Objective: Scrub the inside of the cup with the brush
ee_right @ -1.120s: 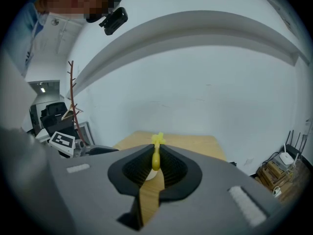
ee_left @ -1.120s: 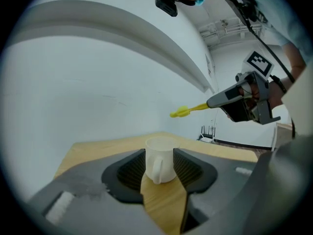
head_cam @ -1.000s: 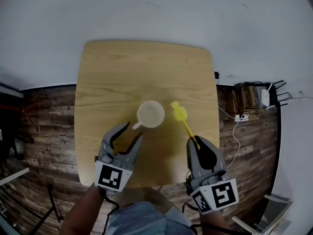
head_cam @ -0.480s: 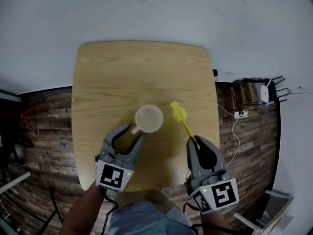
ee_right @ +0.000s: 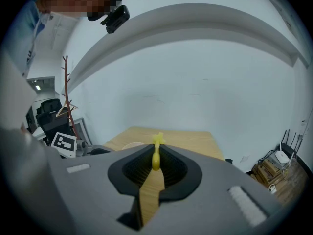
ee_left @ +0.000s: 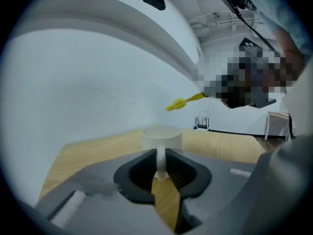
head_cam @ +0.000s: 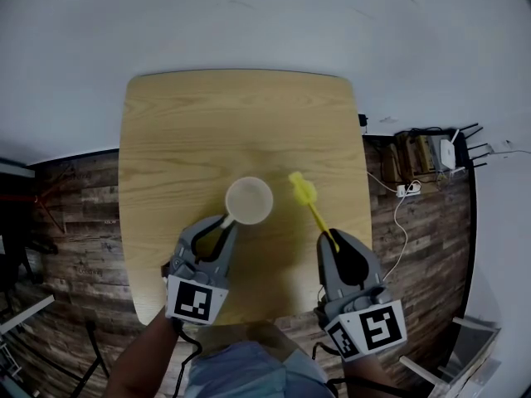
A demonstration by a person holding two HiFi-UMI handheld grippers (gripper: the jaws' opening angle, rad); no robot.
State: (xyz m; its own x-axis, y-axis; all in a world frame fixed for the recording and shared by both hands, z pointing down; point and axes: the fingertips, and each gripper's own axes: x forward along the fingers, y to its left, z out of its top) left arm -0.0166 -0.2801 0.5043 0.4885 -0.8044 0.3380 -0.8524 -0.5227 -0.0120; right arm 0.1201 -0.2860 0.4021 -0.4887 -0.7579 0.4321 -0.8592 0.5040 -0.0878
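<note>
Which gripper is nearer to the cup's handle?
Left. The left gripper has just been closing its jaws, and they now clamp the handle of the cup. The right gripper holds the brush off to the cup's right, apart from it.

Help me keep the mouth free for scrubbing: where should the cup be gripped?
By the handle, from the near left: it juts that way off the upright cup, thin and easy to pinch, leaving the mouth open for the brush.

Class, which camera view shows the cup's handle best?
The left gripper view: the handle stands large between the left gripper's jaws, which have just closed on it. The head view shows only a white stub beside the cup. The right gripper view shows just the cup's rim, no handle.
</note>
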